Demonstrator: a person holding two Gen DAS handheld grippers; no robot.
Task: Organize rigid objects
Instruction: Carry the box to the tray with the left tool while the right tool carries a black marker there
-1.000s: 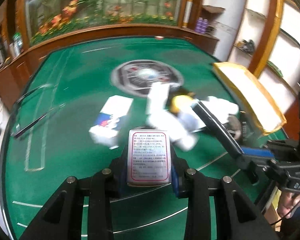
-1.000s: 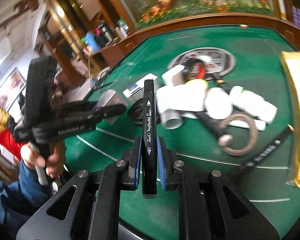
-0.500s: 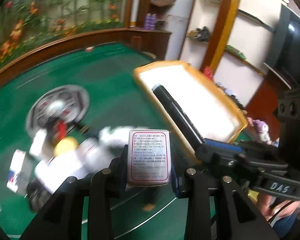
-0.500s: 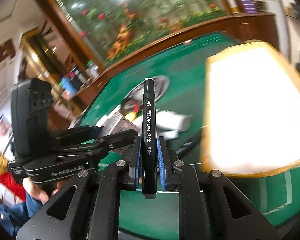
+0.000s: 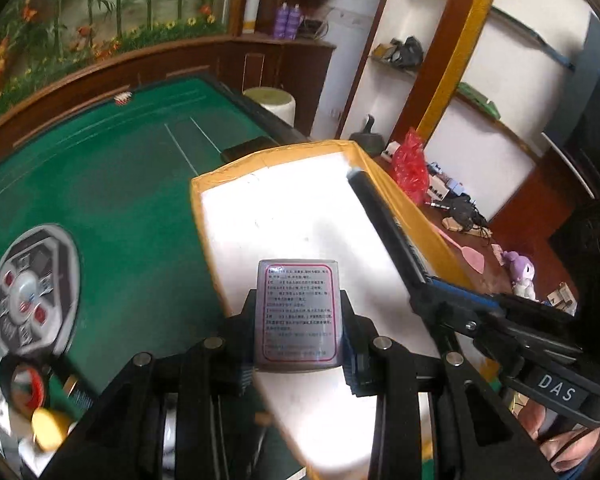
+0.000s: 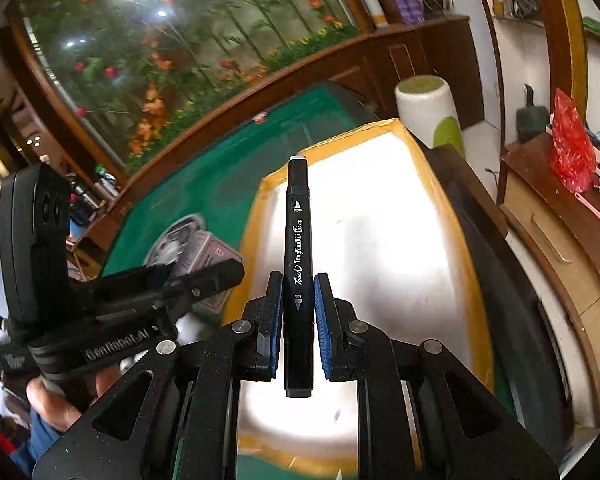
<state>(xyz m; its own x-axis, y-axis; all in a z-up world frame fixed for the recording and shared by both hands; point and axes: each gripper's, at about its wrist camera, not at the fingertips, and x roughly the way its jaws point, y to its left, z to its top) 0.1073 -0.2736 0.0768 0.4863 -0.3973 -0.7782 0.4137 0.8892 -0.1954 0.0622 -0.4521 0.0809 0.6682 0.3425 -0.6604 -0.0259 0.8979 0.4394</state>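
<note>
Left gripper (image 5: pixel 299 330) jaws clamping a small printed box (image 5: pixel 298 314), right gripper (image 6: pixel 297 312) jaws clamping a black marker (image 6: pixel 298 264), both above the yellow-rimmed tray (image 5: pixel 236 168); round centre panel (image 5: pixel 32 288) clear only from left wrist.

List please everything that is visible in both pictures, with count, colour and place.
small box: 1, grey with red-framed print, held over the tray
marker: 1, black, held over the tray
tray: 1, white inside, yellow rim, on the table
table: 1, green
round panel: 1, grey, on the table
stool: 1, white and green, beyond the table
red bag: 1, on a side cabinet
left gripper: black, shut on the box
right gripper: black, blue-padded fingers, shut on the marker
</note>
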